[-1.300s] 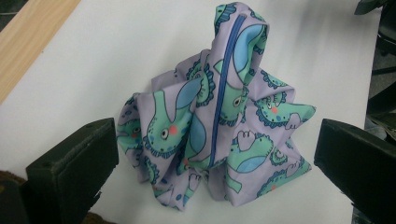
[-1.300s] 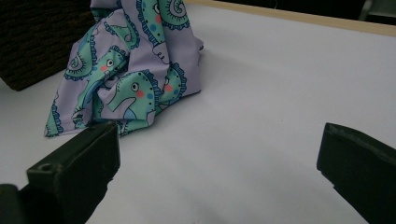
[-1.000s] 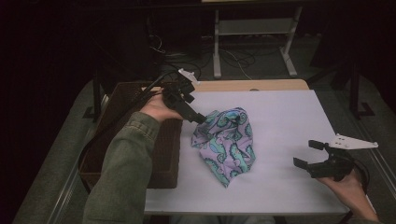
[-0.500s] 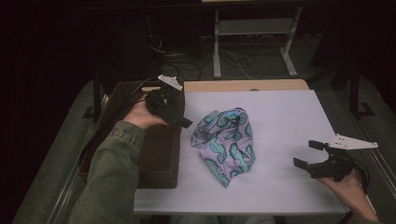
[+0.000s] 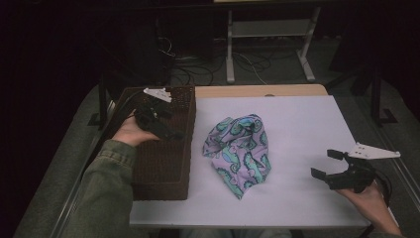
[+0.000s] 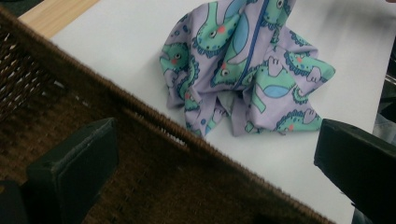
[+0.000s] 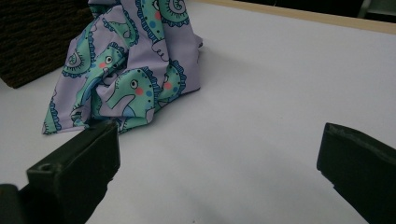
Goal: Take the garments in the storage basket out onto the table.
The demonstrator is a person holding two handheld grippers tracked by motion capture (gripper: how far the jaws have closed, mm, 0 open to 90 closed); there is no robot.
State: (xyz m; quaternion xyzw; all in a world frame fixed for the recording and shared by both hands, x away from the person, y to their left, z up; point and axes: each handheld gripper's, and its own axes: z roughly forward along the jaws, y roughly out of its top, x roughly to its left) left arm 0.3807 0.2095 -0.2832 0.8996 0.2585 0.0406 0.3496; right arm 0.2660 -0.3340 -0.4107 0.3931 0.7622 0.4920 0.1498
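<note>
A crumpled lilac cloth [image 5: 240, 148] printed with green dinosaurs lies in a heap on the white tabletop [image 5: 297, 119]. In the left gripper view the cloth [image 6: 243, 70] sits beyond the rim of the wicker basket [image 6: 187, 140]. My left gripper [image 5: 171, 124] hovers over the dark brown basket [image 5: 163, 168], left of the cloth, open and empty [image 6: 215, 140]. My right gripper [image 5: 325, 163] rests low near the table's front right, open with nothing between its jaws [image 7: 219, 149]. It points at the cloth [image 7: 130, 60], a good way short of it.
The basket [image 7: 37, 37] stands along the table's left edge, close beside the cloth. A wooden strip [image 5: 257, 90] borders the far edge. Behind the table are a white metal stand [image 5: 270, 34] and floor cables [image 5: 183, 59]. Bare tabletop lies between the cloth and my right gripper.
My left gripper has drawn back leftward from the cloth's edge to above the basket, carrying nothing. The cloth and my right gripper have stayed put.
</note>
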